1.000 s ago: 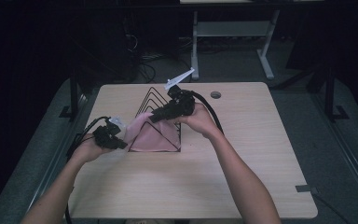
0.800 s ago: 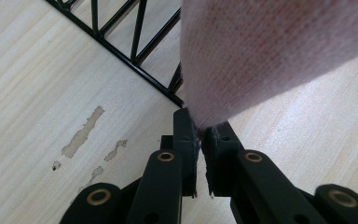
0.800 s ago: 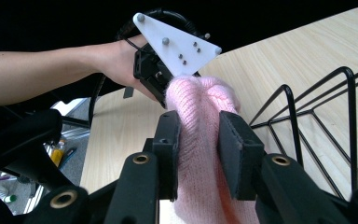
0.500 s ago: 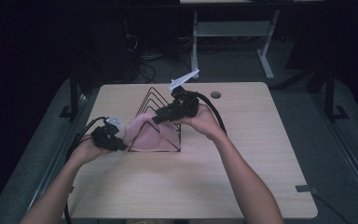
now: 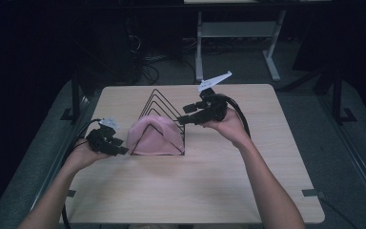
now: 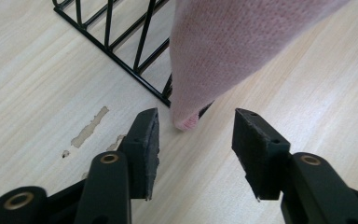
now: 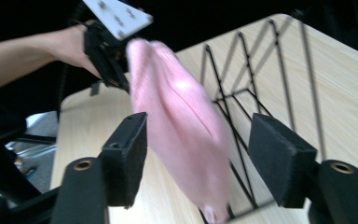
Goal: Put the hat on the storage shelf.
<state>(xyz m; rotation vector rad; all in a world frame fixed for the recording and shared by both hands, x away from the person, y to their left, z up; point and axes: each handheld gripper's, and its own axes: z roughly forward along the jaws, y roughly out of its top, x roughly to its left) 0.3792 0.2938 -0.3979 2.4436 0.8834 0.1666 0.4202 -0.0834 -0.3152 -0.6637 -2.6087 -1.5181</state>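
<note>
Status: the pink cloth (image 5: 153, 136) is draped over the front triangle of the black wire rack (image 5: 164, 107), which stands on the surface (image 5: 219, 191) left of centre. The cloth hangs down both sloping sides, and its lower edge reaches the surface.

Change, left tongs (image 5: 120, 148): a second ago they were at the cloth's left edge. Their jaws have just been opening and now stand apart. In the left gripper view the lower corner of the cloth (image 6: 223, 51) hangs ahead of the jaw gap, touching neither pad; nothing lies between the jaws. The hand rests at the same spot, just left of the cloth.

Change, right tongs (image 5: 186, 117): a second ago they were over the top of the rack, at the cloth's ridge. Their jaws have just been opening, and the hand has drawn back to the right, clear of the cloth and beside the rack's rear wires. In the right gripper view the cloth (image 7: 182, 135) shows beyond the parted jaws, blurred; the pads (image 7: 130, 154) do not press on it.

Meaning: both tongs have let go, and the cloth holds its place on the rack unaided. The hanging step appears complete. Judged from its lie, the cloth sits fairly even across the wire peak and seems unlikely to slide. What remains, if anything, is to withdraw the left tongs without snagging the hanging corner.
</note>
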